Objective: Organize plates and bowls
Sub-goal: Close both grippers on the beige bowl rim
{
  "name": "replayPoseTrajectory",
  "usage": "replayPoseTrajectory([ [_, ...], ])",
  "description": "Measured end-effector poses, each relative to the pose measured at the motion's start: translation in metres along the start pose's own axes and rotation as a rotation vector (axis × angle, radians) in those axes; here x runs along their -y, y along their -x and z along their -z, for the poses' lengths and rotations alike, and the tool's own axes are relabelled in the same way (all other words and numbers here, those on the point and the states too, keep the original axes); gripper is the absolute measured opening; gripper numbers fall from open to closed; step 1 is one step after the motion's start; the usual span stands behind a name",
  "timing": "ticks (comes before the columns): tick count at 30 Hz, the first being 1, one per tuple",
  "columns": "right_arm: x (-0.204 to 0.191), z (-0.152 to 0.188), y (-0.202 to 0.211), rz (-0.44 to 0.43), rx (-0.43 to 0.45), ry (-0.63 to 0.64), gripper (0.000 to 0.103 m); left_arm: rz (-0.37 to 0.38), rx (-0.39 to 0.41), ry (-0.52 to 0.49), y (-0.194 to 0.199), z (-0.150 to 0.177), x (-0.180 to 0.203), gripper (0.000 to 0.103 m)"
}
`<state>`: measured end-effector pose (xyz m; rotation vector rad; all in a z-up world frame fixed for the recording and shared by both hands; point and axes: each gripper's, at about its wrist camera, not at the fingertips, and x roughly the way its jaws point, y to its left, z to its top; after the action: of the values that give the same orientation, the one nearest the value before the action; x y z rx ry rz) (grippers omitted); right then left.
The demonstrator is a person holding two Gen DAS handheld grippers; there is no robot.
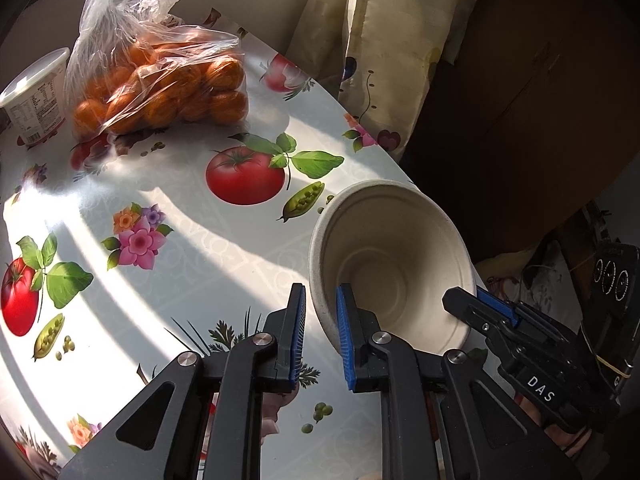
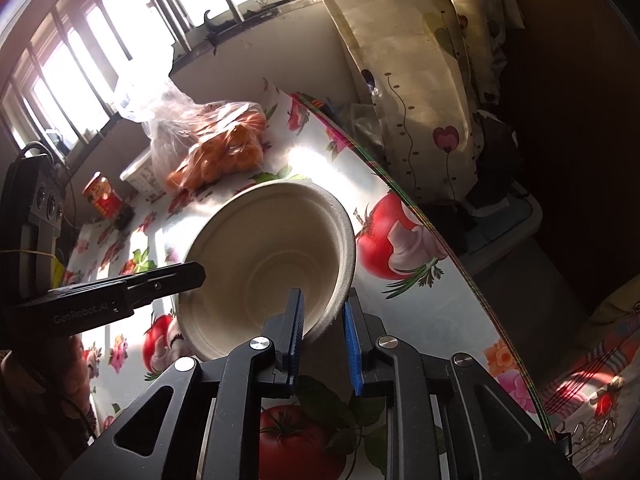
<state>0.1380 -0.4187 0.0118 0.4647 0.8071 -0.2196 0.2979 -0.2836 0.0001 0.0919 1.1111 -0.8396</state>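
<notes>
A beige paper bowl is held tilted above the table's right edge; it also shows in the right wrist view. My left gripper straddles the bowl's left rim, one finger outside and one inside, closed on the wall. My right gripper pinches the opposite rim the same way. In the left wrist view the right gripper's fingers reach the bowl's right rim. In the right wrist view the left gripper's finger reaches the bowl's left rim.
A round table with a fruit-print oilcloth. A plastic bag of oranges and a white tub stand at the far side. A red can stands near the window. A curtain hangs past the table's far right edge.
</notes>
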Motion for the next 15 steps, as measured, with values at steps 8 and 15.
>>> replayPoseTrajectory([
  [8, 0.0001, -0.0004, -0.0001, -0.001, -0.001, -0.005, 0.017, -0.002, 0.006, 0.009, 0.0004, 0.0000, -0.0004, 0.012],
  [15, -0.0013, -0.0012, 0.0028, -0.003, 0.006, -0.008, 0.017, 0.004, 0.013, 0.011, 0.0043, 0.0007, 0.0013, 0.012],
])
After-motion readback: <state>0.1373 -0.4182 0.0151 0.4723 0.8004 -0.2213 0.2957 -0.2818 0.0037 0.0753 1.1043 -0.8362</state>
